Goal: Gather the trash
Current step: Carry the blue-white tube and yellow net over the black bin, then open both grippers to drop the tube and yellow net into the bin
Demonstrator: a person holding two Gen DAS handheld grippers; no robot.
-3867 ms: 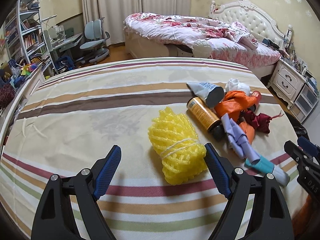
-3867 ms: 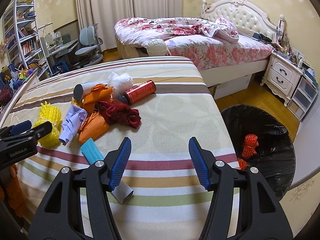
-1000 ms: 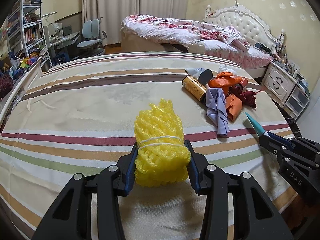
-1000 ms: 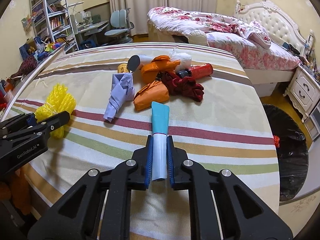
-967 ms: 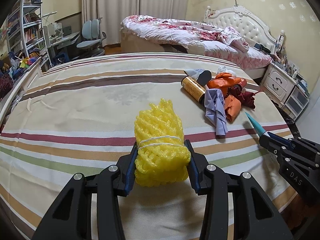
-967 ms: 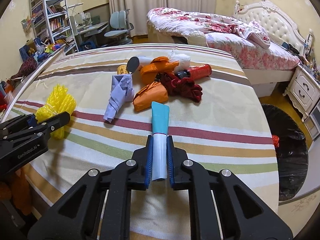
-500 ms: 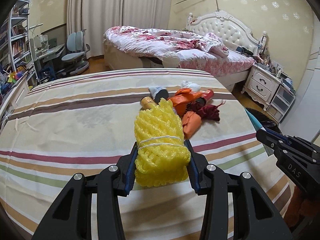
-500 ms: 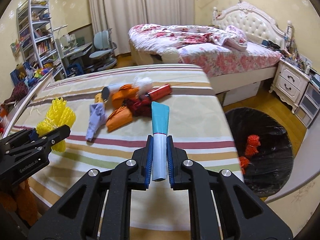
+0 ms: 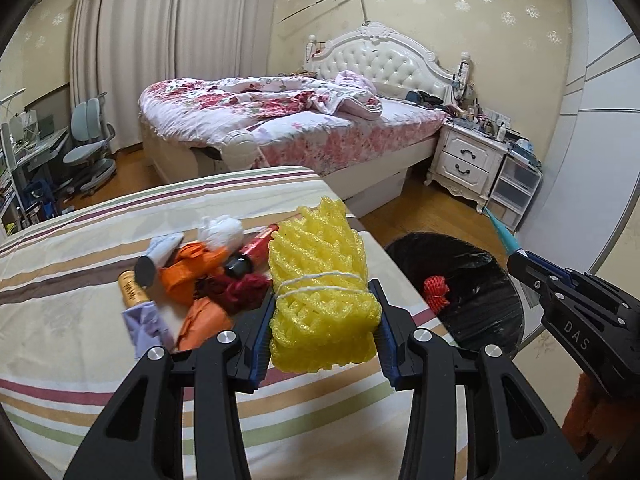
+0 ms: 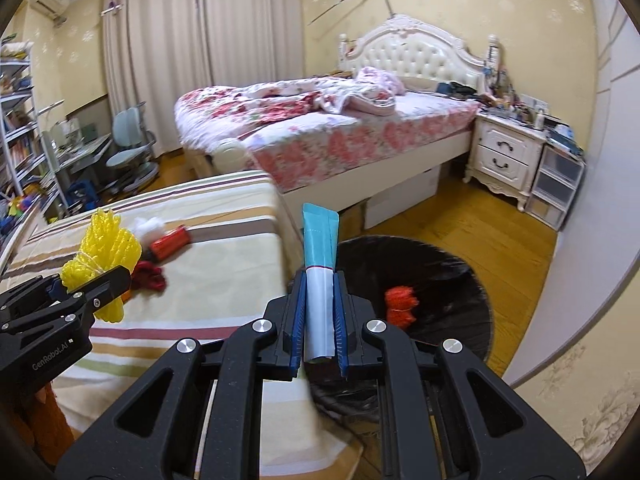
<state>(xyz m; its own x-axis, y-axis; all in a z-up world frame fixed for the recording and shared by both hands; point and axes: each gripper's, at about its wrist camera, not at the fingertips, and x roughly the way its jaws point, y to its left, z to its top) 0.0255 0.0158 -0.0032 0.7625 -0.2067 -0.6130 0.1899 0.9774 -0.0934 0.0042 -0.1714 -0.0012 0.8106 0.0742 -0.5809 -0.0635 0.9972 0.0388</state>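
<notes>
Your left tongs (image 9: 323, 334) still clench the yellow foam net (image 9: 320, 292); right tongs (image 10: 319, 320), gripping the teal tube (image 10: 319, 264), have swung over the black trash bin (image 10: 444, 280).

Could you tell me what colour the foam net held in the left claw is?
Bright yellow foam net, tied with white string; clearest in the left wrist view.

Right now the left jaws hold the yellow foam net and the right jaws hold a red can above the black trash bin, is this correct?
Not quite. The right gripper is shut on a teal and white tube, not a red can; the right wrist view shows it. The red can lies on the striped bed. The left gripper does hold the yellow foam net, and the black trash bin lies ahead.
</notes>
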